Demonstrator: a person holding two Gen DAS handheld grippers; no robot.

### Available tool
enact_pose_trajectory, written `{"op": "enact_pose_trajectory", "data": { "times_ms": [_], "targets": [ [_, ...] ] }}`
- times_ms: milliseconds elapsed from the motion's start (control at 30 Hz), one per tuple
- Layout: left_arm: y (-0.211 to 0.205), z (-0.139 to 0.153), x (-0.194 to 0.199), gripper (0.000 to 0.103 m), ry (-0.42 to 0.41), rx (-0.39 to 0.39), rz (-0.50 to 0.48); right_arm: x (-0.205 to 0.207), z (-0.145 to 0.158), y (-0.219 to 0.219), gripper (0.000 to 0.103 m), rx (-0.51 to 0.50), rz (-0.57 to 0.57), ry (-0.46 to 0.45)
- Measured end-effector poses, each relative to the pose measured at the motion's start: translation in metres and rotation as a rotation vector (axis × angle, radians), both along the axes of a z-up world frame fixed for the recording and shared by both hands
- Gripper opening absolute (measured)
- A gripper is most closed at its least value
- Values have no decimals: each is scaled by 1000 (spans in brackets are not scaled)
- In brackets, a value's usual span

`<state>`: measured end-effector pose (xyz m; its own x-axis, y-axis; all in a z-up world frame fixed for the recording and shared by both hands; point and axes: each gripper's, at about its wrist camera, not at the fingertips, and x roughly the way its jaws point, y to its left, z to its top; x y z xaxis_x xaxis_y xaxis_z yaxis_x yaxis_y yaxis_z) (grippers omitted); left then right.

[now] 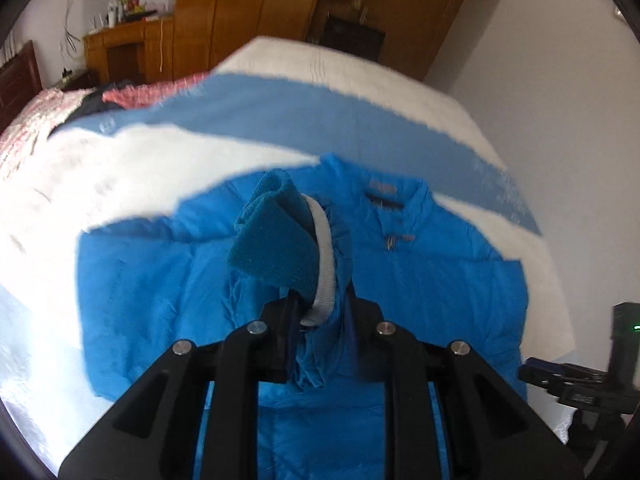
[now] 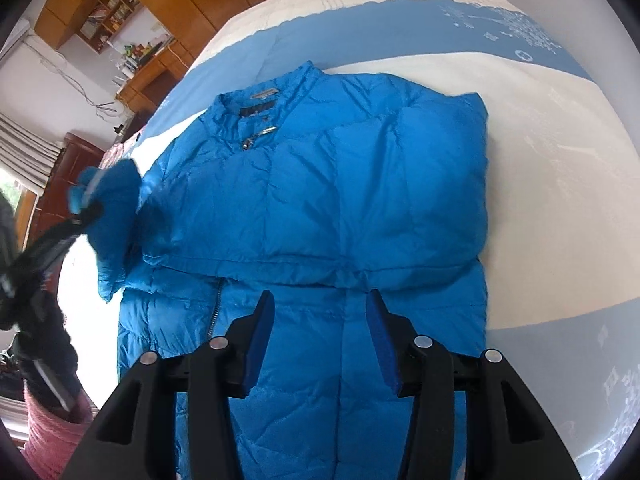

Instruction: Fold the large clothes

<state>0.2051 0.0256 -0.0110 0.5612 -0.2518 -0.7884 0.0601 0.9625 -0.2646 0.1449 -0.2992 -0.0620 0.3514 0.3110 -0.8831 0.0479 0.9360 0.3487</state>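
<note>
A bright blue puffer jacket [image 1: 420, 280] [image 2: 340, 180] lies front up on the bed, collar toward the far side. In the right wrist view its right sleeve [image 2: 440, 160] is folded across the chest. My left gripper [image 1: 320, 308] [image 2: 86, 210] is shut on the other sleeve's cuff [image 1: 276, 240], teal knit with a grey band, and holds it up above the jacket's left side. The lifted sleeve [image 2: 116, 208] hangs from it. My right gripper [image 2: 322, 320] hovers open over the jacket's lower middle, with nothing between its blue pads [image 2: 262, 340].
The bed sheet [image 1: 120, 168] [image 2: 540, 120] is white with light blue bands. A pink quilt [image 1: 24, 136] and dark clothes lie at the head end. A wooden wardrobe [image 1: 248, 12] and desk [image 1: 128, 48] stand behind. A pink basket [image 2: 52, 428] sits beside the bed.
</note>
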Motion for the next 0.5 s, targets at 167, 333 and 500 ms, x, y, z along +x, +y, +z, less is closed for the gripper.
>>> {"op": "enact_pose_trajectory", "data": {
  "times_ms": [167, 333, 500],
  "targets": [
    [-17, -35, 11, 18, 58, -9, -26, -3, -4, -5, 48, 0, -9, 9],
    [-35, -34, -2, 34, 77, -151, -303, 4, -5, -2, 48, 7, -1, 12],
    [0, -29, -11, 36, 81, -179, -248, 17, 3, 19, 48, 25, 56, -8]
  ]
}}
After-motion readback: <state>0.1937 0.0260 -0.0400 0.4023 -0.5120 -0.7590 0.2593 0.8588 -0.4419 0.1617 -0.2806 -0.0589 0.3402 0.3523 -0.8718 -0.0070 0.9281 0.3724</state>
